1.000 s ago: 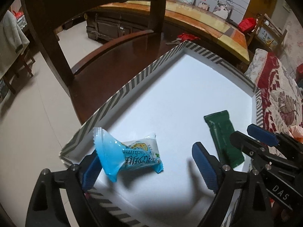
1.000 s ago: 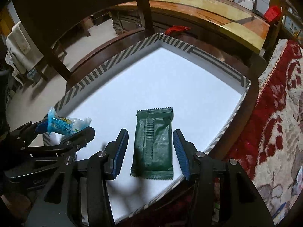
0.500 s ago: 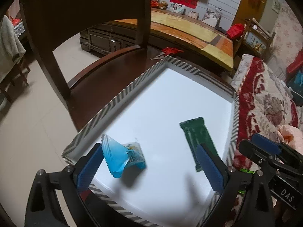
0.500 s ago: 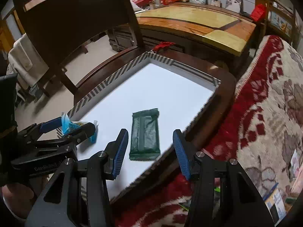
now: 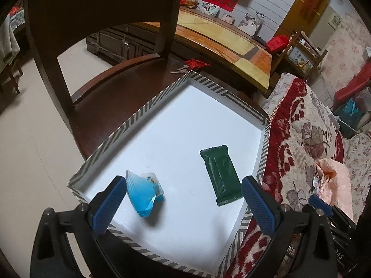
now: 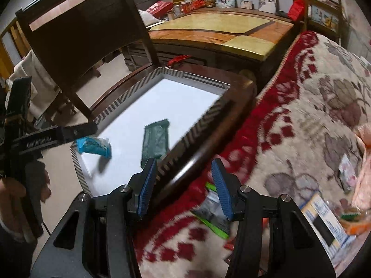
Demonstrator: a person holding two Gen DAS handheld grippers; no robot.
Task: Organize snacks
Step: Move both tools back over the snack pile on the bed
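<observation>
A white tray with a striped rim sits on a dark wooden chair seat. In it lie a blue and white snack packet and a dark green bar packet. My left gripper is open and empty above the tray's near edge, the blue packet just beside its left finger. My right gripper is open and empty, out past the tray's right rim above the red patterned blanket, over a grey and green snack packet.
The chair back rises behind the tray. Several more snack packets and a box lie on the blanket at right, near a pink bag. A low wooden table stands behind. Floor lies to the left.
Both grippers have pulled back and up from the tray. The blue packet was let go and lies in the tray. The right gripper swung right, off the green bar, over the blanket.
</observation>
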